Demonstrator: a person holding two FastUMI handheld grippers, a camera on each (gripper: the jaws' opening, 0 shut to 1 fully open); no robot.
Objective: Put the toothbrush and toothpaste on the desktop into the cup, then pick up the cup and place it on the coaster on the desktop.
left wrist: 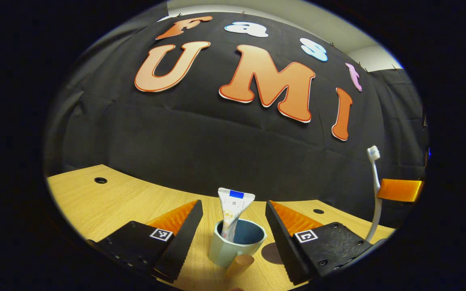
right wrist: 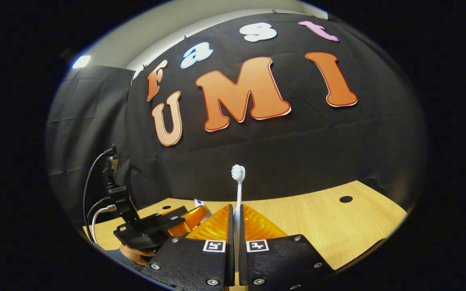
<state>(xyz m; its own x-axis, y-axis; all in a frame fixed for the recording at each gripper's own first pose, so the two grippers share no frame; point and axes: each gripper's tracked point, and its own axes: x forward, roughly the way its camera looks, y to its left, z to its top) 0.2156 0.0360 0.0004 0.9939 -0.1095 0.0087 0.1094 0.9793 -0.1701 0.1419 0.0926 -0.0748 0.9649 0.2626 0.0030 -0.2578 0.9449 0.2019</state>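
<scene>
left gripper (left wrist: 233,228) wide open, straddling cup (left wrist: 239,242) w/ toothpaste (left wrist: 233,210) upright inside. coaster (left wrist: 271,253) just right of cup. right gripper (right wrist: 236,226) clamped on toothbrush (right wrist: 238,190), upright, well right of cup. risk: lowering off-center could clip rim, tip cup.

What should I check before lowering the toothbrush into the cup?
1. Right gripper clamped on toothbrush: ok, handle pinched between both fingers.
2. Toothbrush upright, bristles up: ok.
3. Toothpaste already in cup: ok, it leans to one side.
4. Left gripper released: ok, open, its fingers either side of the cup.
5. Toothbrush above cup mouth: not ok, it is off to the side.
6. Coaster free beside cup: cannot tell, partly hidden.
</scene>
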